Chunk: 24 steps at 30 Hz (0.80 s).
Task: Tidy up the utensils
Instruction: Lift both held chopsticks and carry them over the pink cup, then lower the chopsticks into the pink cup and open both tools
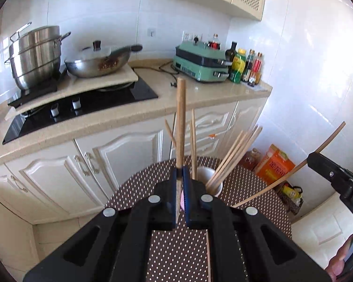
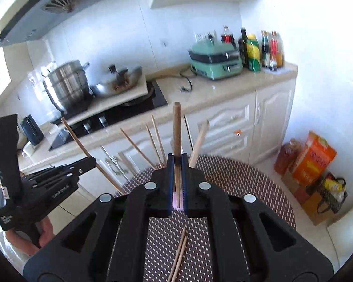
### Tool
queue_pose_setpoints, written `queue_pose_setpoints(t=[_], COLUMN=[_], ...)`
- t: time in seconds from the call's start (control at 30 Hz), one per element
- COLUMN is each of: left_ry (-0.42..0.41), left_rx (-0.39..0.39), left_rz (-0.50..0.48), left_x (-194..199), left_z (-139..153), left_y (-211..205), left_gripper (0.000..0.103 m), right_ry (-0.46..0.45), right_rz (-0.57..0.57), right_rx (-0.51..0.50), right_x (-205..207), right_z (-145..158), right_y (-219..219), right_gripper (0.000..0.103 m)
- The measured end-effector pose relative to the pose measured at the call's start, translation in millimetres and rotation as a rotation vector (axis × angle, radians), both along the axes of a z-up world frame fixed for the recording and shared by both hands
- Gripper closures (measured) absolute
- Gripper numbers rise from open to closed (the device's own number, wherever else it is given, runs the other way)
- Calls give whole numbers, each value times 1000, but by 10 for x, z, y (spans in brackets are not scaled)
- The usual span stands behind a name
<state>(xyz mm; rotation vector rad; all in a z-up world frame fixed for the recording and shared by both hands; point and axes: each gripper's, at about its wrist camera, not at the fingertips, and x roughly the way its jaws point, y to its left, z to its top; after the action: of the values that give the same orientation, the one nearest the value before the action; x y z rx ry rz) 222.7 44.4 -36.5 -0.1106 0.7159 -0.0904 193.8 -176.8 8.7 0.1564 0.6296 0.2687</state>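
Note:
My left gripper [image 1: 181, 172] is shut on a wooden chopstick [image 1: 181, 117] that stands upright above the table. Just beyond it a white holder cup [image 1: 215, 184] holds several chopsticks [image 1: 235, 152] that fan out. My right gripper [image 2: 177, 162] is shut on another wooden chopstick [image 2: 176, 127], also upright. It shows in the left wrist view [image 1: 317, 158] at the right, its chopstick [image 1: 282, 181] slanting. The left gripper shows in the right wrist view [image 2: 91, 162] at the left with its chopstick [image 2: 82, 145]. Loose chopsticks [image 2: 180, 253] lie on the table below the right gripper.
The round table has a brown polka-dot cloth [image 1: 176, 253]. Behind it runs a kitchen counter [image 1: 200, 94] with a stove, a steel pot [image 1: 35, 56], a wok [image 1: 98, 63], a green appliance [image 1: 200, 63] and bottles. An orange box [image 1: 274, 164] and bags stand on the floor at the right.

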Motion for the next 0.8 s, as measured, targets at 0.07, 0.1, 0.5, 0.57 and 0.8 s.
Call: queue_pose_setpoints(t=[0.07,0.1,0.5,0.57,0.8], left_ry=[-29,-38,-51,-28,41], left_rx=[-18,-23,-33,-31,-27], left_rz=[-5,-6,-43,-46,-46], left_x=[42,61,468,555,781], left_z=[135,186,239,138,-127], left_y=[-2,-6,-259,-293,-305], left_gripper=[97,97,97,97,97], right_ry=[-25,-35,10,28,70], right_rz=[10,12,14,14,19], right_rx=[4,2,-11,-7,14], right_x=[33,46,476,553,759], right_z=[119,156,54,-28,-207], right_y=[13,20,47,41,39], right_gripper=[97,97,97,97,97])
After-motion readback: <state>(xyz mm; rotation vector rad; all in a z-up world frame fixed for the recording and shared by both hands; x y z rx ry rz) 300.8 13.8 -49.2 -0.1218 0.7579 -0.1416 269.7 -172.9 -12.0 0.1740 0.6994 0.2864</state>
